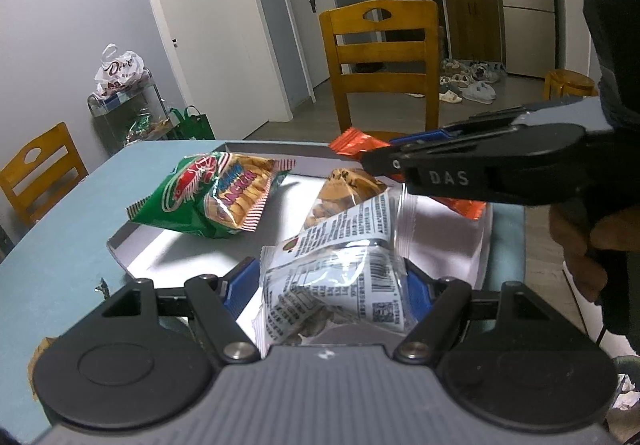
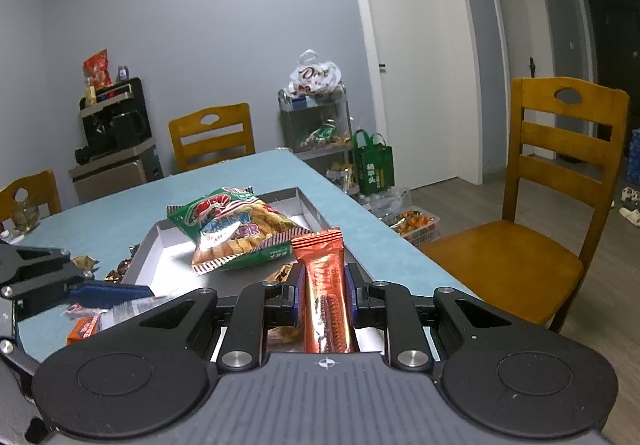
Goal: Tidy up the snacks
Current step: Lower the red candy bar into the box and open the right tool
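A shallow grey box lies on the blue table. In it lie a green prawn-cracker bag and a clear packet of brown cookies. My left gripper is shut on a clear white-printed snack packet at the box's near edge. My right gripper is shut on an orange wafer bar and holds it over the box's right side. In the left wrist view the right gripper shows with the orange bar.
Loose wrapped candies lie on the blue table left of the box. Wooden chairs stand around the table. A shelf cart with snack bags stands by the wall.
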Demonstrator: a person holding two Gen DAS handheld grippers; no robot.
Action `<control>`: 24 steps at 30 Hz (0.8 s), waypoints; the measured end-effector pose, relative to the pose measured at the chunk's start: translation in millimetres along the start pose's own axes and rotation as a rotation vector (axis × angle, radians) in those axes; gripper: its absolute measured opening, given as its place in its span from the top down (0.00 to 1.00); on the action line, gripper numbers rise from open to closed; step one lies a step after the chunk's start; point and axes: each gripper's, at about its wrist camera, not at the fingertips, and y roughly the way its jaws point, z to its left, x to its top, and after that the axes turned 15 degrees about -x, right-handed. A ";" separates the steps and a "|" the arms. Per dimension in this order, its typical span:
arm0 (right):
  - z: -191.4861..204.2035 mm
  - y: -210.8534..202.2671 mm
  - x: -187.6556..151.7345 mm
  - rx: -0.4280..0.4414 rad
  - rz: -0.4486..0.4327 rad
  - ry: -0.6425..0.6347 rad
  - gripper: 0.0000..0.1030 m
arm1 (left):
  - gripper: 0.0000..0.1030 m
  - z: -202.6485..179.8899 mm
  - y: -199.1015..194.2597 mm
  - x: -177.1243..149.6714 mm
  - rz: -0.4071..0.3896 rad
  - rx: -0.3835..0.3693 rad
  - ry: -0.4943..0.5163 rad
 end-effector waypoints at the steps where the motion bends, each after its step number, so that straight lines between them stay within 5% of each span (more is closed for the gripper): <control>1: 0.6 0.7 -0.6 -0.001 -0.002 -0.003 0.78 | 0.28 0.1 0.5 -0.9 0.003 -0.001 0.000; 24: -0.3 -17.2 -4.8 0.017 0.008 0.009 0.78 | 0.24 22.2 15.3 -6.6 0.019 -0.046 -0.055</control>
